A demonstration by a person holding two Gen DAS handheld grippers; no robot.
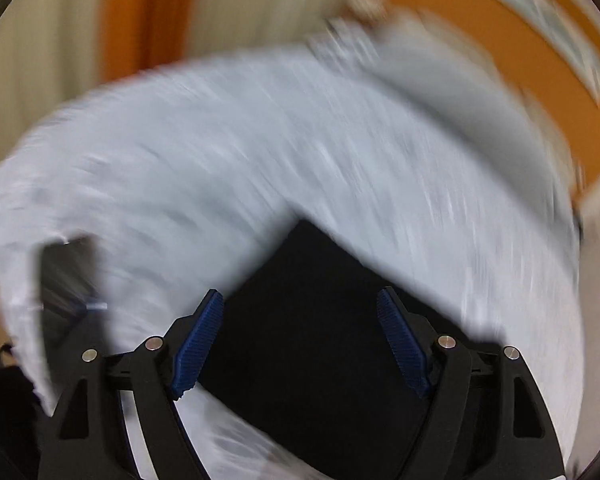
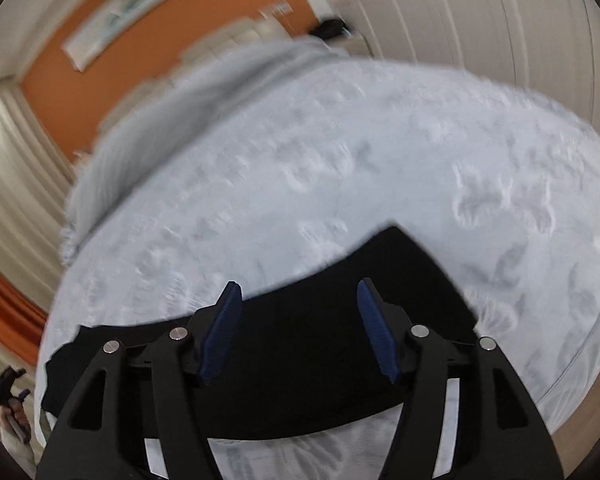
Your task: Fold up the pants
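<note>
A bed [image 2: 380,152] with a pale textured cover fills mid-frame, black pants [image 2: 320,344] lying flat at lower centre

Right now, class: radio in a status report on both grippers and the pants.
Left gripper open, empty. Right gripper open, empty. Black pants lying on white bedspread, released. Nothing in the way.

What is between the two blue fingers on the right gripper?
Nothing held. In the right wrist view the right gripper is open, and behind the gap lie the black pants on the white bed.
</note>
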